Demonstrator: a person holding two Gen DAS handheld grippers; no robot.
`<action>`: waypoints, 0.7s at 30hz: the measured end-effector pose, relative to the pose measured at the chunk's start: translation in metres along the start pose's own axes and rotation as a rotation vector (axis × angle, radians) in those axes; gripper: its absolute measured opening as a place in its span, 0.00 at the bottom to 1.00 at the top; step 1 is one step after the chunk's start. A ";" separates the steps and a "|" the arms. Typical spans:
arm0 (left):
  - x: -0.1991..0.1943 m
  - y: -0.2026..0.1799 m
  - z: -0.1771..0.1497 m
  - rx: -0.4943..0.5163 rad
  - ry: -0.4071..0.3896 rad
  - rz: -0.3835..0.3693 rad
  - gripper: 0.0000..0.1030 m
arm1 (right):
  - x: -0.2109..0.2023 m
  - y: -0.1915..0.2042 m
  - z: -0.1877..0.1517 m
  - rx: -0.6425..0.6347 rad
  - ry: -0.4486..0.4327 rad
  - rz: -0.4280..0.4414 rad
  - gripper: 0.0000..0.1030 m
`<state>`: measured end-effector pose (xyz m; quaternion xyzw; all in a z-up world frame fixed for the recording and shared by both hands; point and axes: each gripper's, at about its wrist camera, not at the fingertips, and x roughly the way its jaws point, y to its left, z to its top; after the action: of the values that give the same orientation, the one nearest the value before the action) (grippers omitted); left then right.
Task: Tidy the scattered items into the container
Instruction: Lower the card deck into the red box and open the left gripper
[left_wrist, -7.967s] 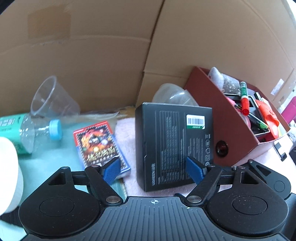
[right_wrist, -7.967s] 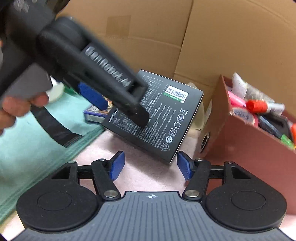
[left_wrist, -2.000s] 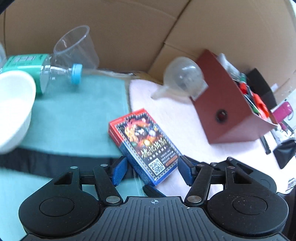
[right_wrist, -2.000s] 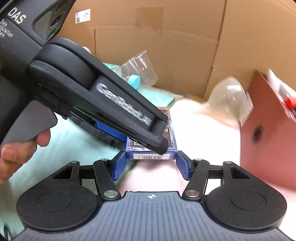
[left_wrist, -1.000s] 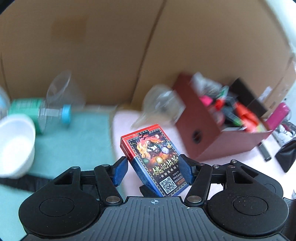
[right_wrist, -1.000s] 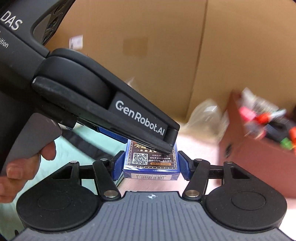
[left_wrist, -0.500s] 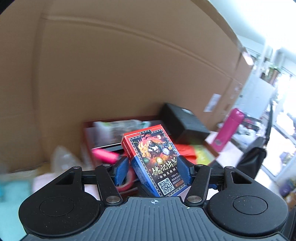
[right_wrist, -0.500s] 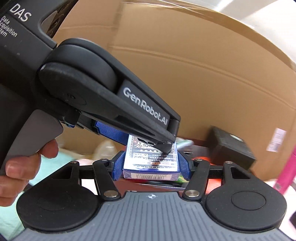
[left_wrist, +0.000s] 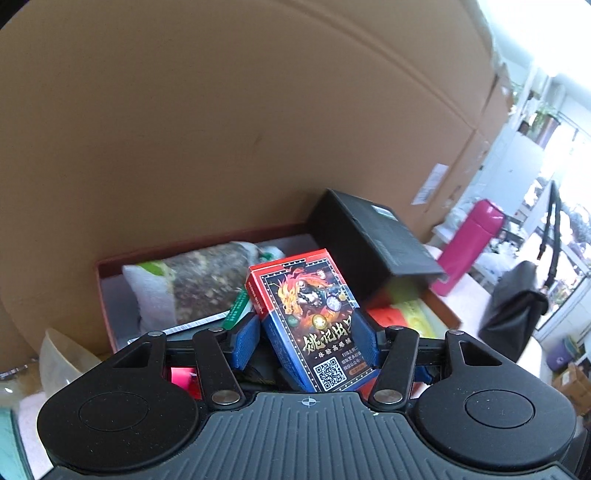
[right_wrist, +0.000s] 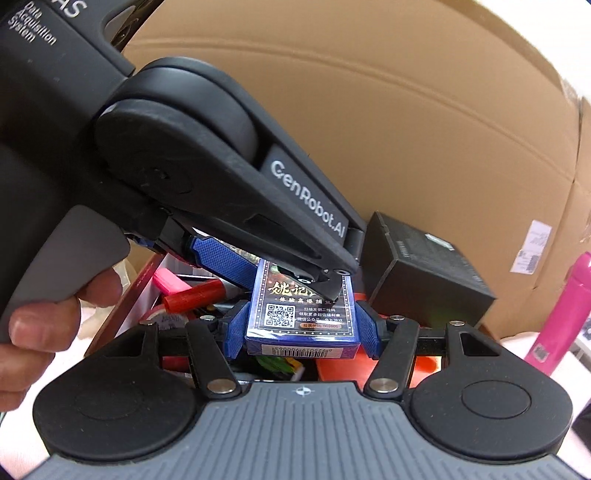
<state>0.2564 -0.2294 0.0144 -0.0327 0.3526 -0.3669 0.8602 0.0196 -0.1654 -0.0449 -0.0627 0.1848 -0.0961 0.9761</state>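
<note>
Your card box is up in the air over the open red container, its long axis running away from you and tilted upward, the red-topped end pointing toward the cardboard wall and the end with the QR code nearest your hands. There is one card box, printed with a flaming figure, gold Chinese characters and a barcode on its near edge.

You have two grippers on it. The left gripper has its blue pads pressed on the box's two long sides, about half open. The right gripper clamps the same box at its QR end, jaws at a like width. Your left hand is on the grey trigger; that tool reads "GenRobot.AI" and "Data Acquisition System".

Inside the container you can see one snack bag, a red marker and a pink one. One black box leans at the far end. A pink bottle and a black bag stand beyond it.
</note>
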 end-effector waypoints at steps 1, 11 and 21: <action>0.001 0.002 0.002 -0.006 -0.002 0.006 0.64 | 0.002 0.003 0.000 -0.005 -0.003 0.000 0.63; -0.007 0.006 -0.008 -0.033 -0.037 -0.019 0.93 | 0.006 0.016 -0.008 -0.045 -0.032 -0.024 0.72; -0.062 0.007 -0.035 -0.097 -0.156 0.008 1.00 | -0.047 0.041 -0.037 -0.046 -0.050 -0.012 0.95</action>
<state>0.2089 -0.1766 0.0214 -0.1015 0.3022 -0.3424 0.8838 -0.0309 -0.1187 -0.0690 -0.0888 0.1622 -0.0959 0.9781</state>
